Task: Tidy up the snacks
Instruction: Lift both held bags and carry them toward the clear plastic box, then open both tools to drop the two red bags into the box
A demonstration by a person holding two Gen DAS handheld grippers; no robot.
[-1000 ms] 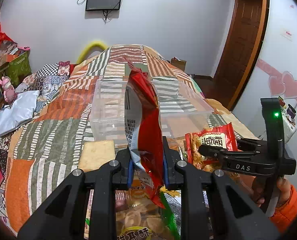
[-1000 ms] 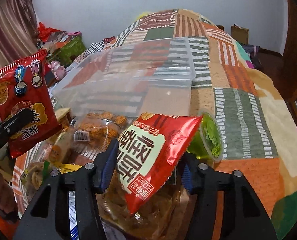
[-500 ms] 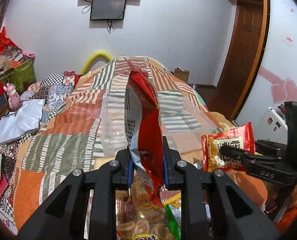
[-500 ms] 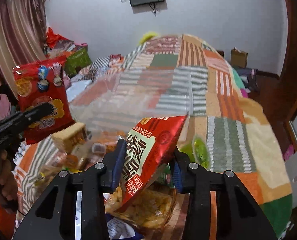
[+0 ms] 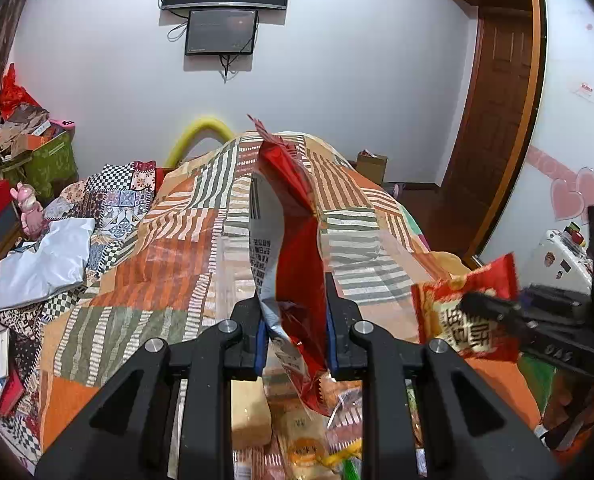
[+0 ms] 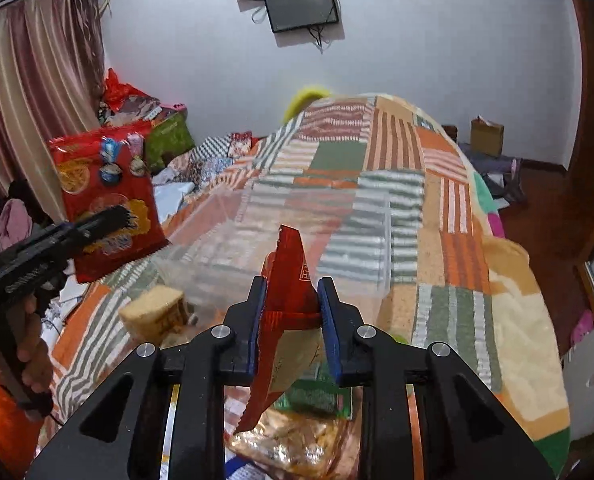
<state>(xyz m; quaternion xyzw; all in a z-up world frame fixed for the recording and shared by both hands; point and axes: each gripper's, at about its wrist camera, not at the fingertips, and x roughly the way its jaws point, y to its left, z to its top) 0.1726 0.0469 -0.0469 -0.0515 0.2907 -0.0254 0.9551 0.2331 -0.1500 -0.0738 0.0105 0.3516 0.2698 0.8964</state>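
The left tool (image 5: 293, 336) is clamped on a tall red-and-silver foil snack bag (image 5: 287, 240); only the right wrist view shows its cartoon-printed front (image 6: 105, 196). The right tool (image 6: 291, 320) pinches a small red crinkled snack packet (image 6: 287, 292) above the clear plastic bin (image 6: 297, 240) on the patchwork bed (image 6: 449, 240).

Both views are evenly and fairly brightly lit by diffuse indoor light; shadows are soft and the white wall (image 5: 357, 80) shows no hard glare. Fisheye distortion bends straight lines near the frame edges, notably the door frame (image 5: 509, 128) at upper right, and the corners are vignetted black. Motion blur softens the right wrist view, most visibly on the patchwork quilt (image 6: 437, 216) and the curtain (image 6: 33, 92) at upper left
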